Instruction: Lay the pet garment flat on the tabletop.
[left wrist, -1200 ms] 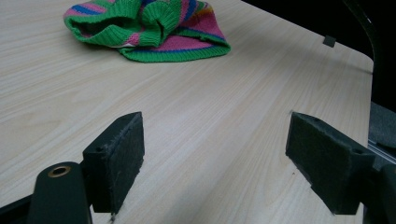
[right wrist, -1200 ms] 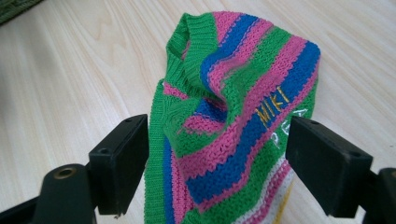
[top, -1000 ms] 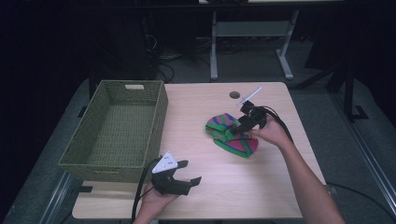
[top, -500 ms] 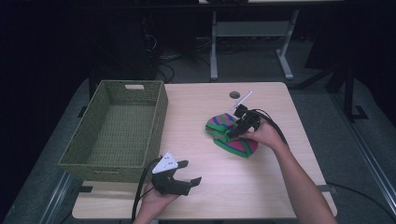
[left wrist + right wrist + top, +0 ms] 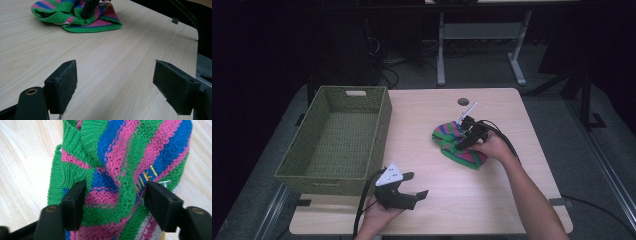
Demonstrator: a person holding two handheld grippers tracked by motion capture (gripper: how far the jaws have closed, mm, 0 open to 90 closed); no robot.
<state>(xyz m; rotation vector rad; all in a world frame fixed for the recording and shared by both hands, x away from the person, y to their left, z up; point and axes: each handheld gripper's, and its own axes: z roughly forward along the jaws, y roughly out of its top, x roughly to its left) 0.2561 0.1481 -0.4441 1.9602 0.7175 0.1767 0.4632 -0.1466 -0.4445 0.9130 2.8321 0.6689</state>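
- The striped knit garment (image 5: pixel 457 146) lies bunched on the right half of the surface (image 5: pixel 427 125), well apart from the basket, in green, pink and blue bands
- In the right gripper view the knit (image 5: pixel 125 165) rises in a fold between the two black jaws; yellow lettering on a blue band is partly covered by the right jaw and cannot be read in full
- The right tongs (image 5: pixel 463 141) sit down on the knit, and their jaws have just been closing with the fold between them; the pads stand at the fold's sides, and whether they already press the cloth is hard to tell, so they read as not yet clenched
- In the high view the right hand (image 5: pixel 492 148) and the gripper body hide the jaw tips and part of the knit
- The left gripper view shows the knit (image 5: pixel 75 15) far off at the top edge, cut off by the frame, with a dark jaw of the other gripper planted in it
- The left tongs (image 5: pixel 411 186) rest near the front edge of the surface, released, jaws wide apart over bare wood, held in the left hand (image 5: pixel 379 215)
- The green woven basket (image 5: pixel 337 145) stands at the left, just beside the left gripper; its inside looks bare, though the near wall hides part of the floor
- A small round hole (image 5: pixel 463 101) marks the surface's far side
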